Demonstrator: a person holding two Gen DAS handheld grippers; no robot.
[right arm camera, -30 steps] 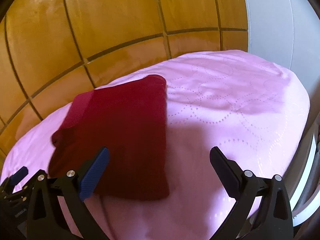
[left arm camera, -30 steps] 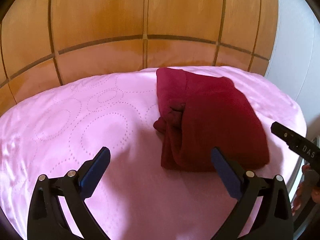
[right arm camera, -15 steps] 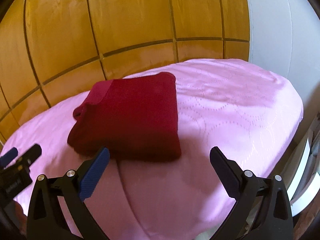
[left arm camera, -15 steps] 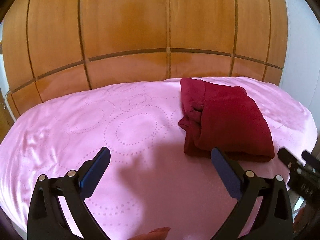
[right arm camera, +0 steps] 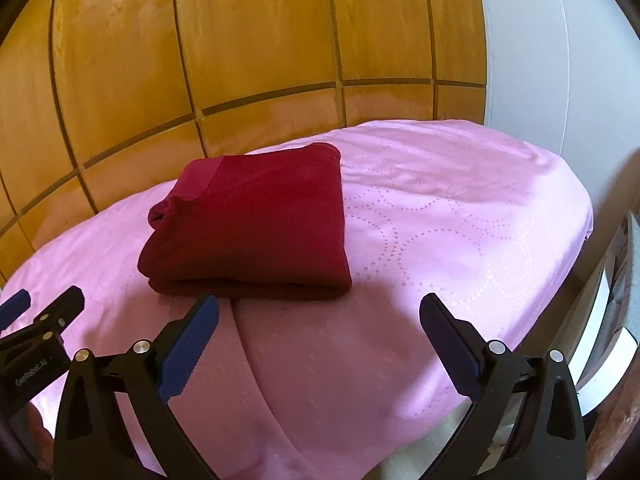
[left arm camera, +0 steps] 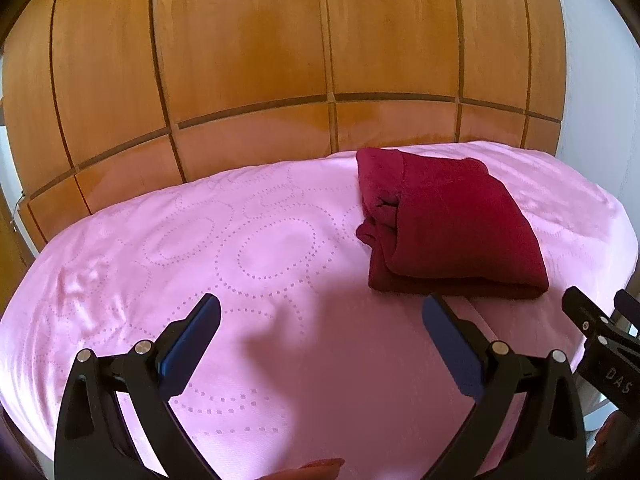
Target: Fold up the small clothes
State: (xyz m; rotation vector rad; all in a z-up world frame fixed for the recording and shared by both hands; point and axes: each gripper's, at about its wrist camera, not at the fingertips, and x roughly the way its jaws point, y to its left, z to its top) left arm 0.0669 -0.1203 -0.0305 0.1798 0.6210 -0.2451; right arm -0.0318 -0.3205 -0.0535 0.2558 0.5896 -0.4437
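Both my tools, left tool (left arm camera: 320,344) and right tool (right arm camera: 318,340), gape wide, empty. Folded maroon garment (left arm camera: 444,224) lies on pink bed (left arm camera: 240,280), at one o'clock from left.

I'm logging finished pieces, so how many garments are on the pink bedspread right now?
1: a folded dark red fabric garment lies on the pink quilted bedspread, toward its far edge near the wooden panel wall. Nothing shows whether another piece is folded inside.

Pink bedspread (left arm camera: 280,360), wooden wardrobe panels (left arm camera: 248,60)
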